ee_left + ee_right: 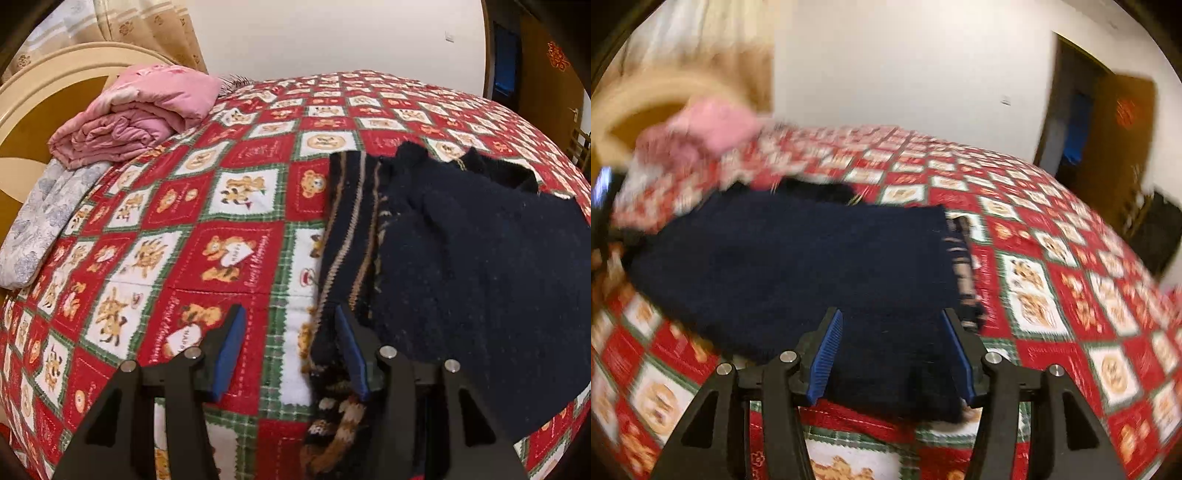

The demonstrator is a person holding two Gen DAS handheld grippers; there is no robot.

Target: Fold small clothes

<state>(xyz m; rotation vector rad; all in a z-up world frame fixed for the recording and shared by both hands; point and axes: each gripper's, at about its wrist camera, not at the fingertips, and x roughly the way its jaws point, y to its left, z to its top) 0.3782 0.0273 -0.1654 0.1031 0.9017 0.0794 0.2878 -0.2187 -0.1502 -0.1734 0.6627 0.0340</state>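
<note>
Far left on the bed sits a folded pink padded quilt (136,114) above a grey floral pillow (44,221), both well apart from the work. The bed's red, white and green patchwork bedspread with bear prints (207,206) carries the task's thing: a dark navy knitted sweater with tan stripes along one edge (461,240), lying partly folded right of centre in the left wrist view. The left tongs (290,325) stand wide open and hold nothing, one blue pad over bare bedspread, the other at the sweater's striped edge. A likely slip here is closing on that edge and pinching the bedspread with it, dragging the cover along. The right tongs (894,325) are also wide apart and empty, hovering over the sweater's near hem. That view is smeared, so aim looks uncertain; a grab could catch only the top layer and undo the fold
</note>
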